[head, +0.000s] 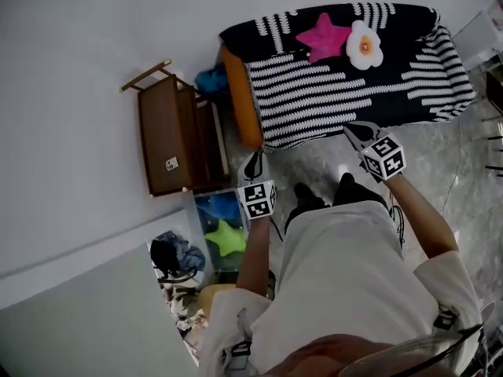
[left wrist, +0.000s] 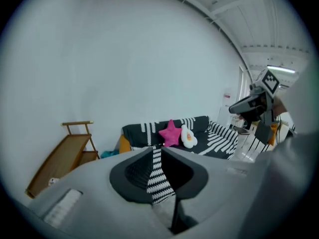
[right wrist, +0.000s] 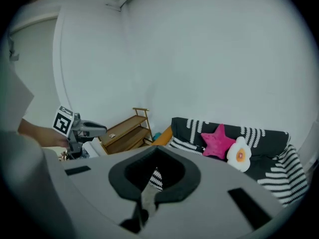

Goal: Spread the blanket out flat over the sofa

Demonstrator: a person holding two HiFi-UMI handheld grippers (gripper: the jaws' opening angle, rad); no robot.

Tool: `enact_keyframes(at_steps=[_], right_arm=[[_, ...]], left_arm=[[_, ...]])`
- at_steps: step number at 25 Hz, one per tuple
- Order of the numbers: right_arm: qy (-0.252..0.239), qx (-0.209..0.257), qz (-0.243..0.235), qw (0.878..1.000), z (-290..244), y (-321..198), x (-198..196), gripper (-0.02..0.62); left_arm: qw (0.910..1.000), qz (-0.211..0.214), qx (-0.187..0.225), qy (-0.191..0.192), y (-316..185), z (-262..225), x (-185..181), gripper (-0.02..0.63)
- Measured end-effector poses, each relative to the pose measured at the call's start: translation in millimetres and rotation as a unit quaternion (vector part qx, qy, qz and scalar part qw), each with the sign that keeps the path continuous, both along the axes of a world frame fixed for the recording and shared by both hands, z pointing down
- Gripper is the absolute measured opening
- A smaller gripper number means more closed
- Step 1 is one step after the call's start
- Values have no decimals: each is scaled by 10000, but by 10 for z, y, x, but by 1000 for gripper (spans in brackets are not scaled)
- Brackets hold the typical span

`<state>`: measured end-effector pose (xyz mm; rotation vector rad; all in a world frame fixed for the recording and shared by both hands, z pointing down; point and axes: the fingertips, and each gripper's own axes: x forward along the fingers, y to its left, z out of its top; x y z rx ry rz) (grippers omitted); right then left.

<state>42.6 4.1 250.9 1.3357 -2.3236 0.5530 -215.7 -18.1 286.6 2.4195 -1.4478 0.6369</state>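
A black blanket with white stripes (head: 346, 85) lies spread over the sofa, whose orange side (head: 240, 100) shows at the left end. On it rest a pink star cushion (head: 324, 36) and a white egg cushion (head: 365, 45). My left gripper (head: 253, 163) hovers over the floor just off the blanket's front left corner. Its jaws stand a narrow gap apart with nothing between them, and the blanket's stripes (left wrist: 157, 176) show through the gap. My right gripper (head: 357, 132) hangs before the blanket's front edge, slightly open and holding nothing.
A wooden shelf unit (head: 177, 132) stands against the wall left of the sofa, with something blue (head: 211, 79) between them. A box with a green star toy (head: 224, 238) and clutter (head: 174, 258) sit at my left. Thin metal legs (head: 491, 144) stand right.
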Motion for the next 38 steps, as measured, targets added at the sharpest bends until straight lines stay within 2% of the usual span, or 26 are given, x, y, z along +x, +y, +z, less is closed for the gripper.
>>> enact_keyframes(at_steps=[3,8,12,16,20,30,38], right_arm=[[-73,212,19,9997,-235,30,143,3],[-224,528,-130,9983,-574,78,228,3],[-175,852,-329,9957,-876,68,340,3],[-165,1088,-386,9932,-1059,69,487,3],[-138,1243,-399,9913,-1223,23,648,5],[-96,1592,-687,9848,-1465,69,680,3],[-191,1607,-689,9844,-1495,109,710,3]], left_arm=[[9994,34,290,162,-28,-371,145,52],[9983,22,399,426,25,-720,319,49],[9976,-23,506,465,60,-956,470,46],[9978,8,470,471,165,-1044,598,41],[9968,97,481,637,228,-1210,745,32],[9936,418,587,871,346,-1625,951,24],[9938,344,629,852,329,-1658,966,23]])
